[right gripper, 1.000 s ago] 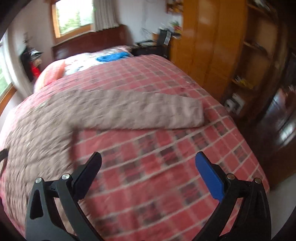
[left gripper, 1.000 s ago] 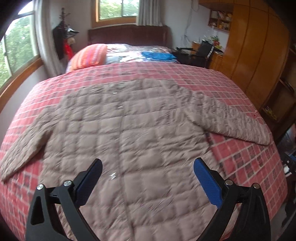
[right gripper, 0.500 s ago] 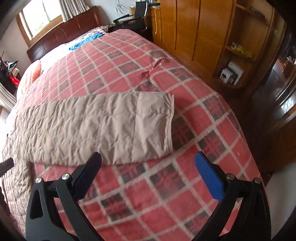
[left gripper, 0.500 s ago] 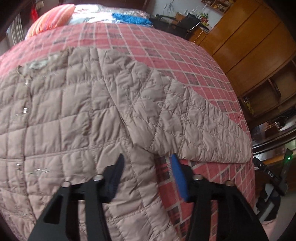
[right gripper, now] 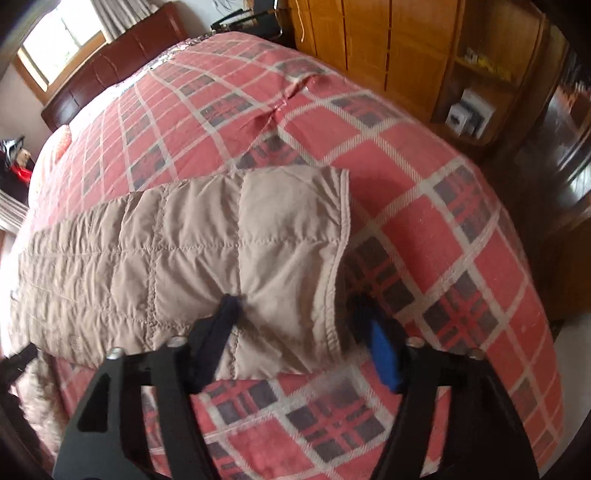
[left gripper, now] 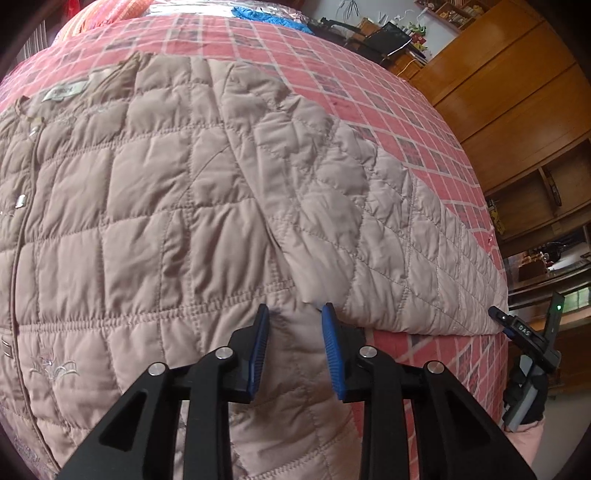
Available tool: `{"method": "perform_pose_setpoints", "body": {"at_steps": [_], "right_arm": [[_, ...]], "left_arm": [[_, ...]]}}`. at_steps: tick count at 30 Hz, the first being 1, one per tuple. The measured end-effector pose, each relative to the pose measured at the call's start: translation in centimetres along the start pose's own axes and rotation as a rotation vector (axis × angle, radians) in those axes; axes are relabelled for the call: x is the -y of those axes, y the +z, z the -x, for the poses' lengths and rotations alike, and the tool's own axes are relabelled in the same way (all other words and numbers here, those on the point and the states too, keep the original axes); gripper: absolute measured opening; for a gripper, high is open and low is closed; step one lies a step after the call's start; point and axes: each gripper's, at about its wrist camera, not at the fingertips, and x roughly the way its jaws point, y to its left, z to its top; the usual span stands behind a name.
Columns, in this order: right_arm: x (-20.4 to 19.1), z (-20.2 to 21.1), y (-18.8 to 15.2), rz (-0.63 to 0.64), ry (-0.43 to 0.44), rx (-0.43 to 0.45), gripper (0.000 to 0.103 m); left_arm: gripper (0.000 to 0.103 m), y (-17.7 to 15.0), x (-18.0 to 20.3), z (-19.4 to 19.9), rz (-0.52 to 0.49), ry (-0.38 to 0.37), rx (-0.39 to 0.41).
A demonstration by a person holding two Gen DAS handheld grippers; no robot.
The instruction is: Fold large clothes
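A beige quilted jacket (left gripper: pixel 147 221) lies spread flat, front up, on a red plaid bed cover (left gripper: pixel 332 74). My left gripper (left gripper: pixel 294 325) sits at the underarm where the right-hand sleeve (left gripper: pixel 369 221) meets the body, its blue pads narrowed onto a pinch of fabric. In the right wrist view the same sleeve (right gripper: pixel 184 258) ends in a cuff (right gripper: pixel 332 240). My right gripper (right gripper: pixel 295 306) straddles that cuff's near corner, fingers pressed down and partly closed, with a wide gap between them. The right gripper's body (left gripper: pixel 524 332) also shows at the sleeve end in the left wrist view.
A wooden wardrobe with open shelves (right gripper: pixel 406 55) stands close along the bed's right side. The dark headboard (right gripper: pixel 110 66), an orange pillow (left gripper: pixel 96 18), a blue cloth (left gripper: pixel 266 16) and a chair (left gripper: pixel 388 37) are at the far end. The bed edge drops off just past the cuff.
Both grippers came down from above the bed onto the jacket. The left one narrowed onto the underarm fabric. The right one moved onto the cuff and its fingers have drawn closer together.
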Motion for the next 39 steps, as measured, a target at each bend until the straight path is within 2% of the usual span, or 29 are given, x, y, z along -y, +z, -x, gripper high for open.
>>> {"method": "perform_pose_setpoints", "body": {"at_steps": [1,3,5,8,13,16,19,23,29,33,34,35,36,38,39], "right_arm": [[-0.2,0.1,0.0,0.008,0.006,0.006,0.047],[-0.8,0.5,-0.1,0.015,0.015,0.01,0.02],[-1.2,0.9,0.2,0.01,0.038,0.006,0.01],[-2.4,2.5,0.3,0.004,0.043,0.041,0.008],[-6.7,7.0,-0.3,0.065,0.181,0.141,0.008],[-10.6,8.6,-1.3,0.143,0.243,0.157,0.008],[-15.1,8.7,-1.9,0.23,0.284,0.141,0.008],[-20.6,7.6,-3.3,0.344,0.296,0.102,0.008],[-26.3,5.0,-4.6,0.505,0.258,0.058,0.008],[-28.2,3.0,-5.3,0.554,0.211,0.022,0.01],[-28.4,2.6,-5.4,0.56,0.211,0.015,0.013],[-28.5,2.4,-5.6,0.567,0.217,0.006,0.019],[-28.3,2.4,-5.7,0.564,0.241,-0.004,0.035],[-27.7,2.9,-5.7,0.551,0.342,-0.02,0.055],[-27.4,3.2,-6.1,0.547,0.398,-0.019,0.055]], "left_arm": [[0.03,0.0,-0.1,-0.1,-0.001,-0.004,0.0],[0.03,0.0,-0.4,-0.1,0.0,-0.016,-0.002],[0.03,0.0,-0.7,-0.1,0.005,-0.028,-0.001],[0.03,0.0,-1.1,0.1,0.013,-0.048,0.002],[0.03,-0.5,-2.6,1.6,0.019,-0.06,0.025],[0.03,-0.5,-3.5,2.5,0.02,-0.053,0.043],[0.029,-0.6,-4.3,3.0,0.03,-0.049,0.051],[0.029,-0.7,-5.0,3.3,0.037,-0.037,0.053],[0.03,-0.7,-4.9,3.3,0.021,-0.036,0.053],[0.03,-0.8,-5.4,3.7,0.023,-0.032,0.056],[0.03,-0.8,-5.5,3.6,0.025,-0.032,0.056],[0.03,-0.9,-5.5,3.7,0.026,-0.033,0.056],[0.03,-0.8,-5.6,3.7,0.027,-0.035,0.055],[0.03,-0.9,-5.5,3.8,0.025,-0.036,0.056],[0.03,-1.0,-5.3,3.8,0.023,-0.038,0.056]]}}
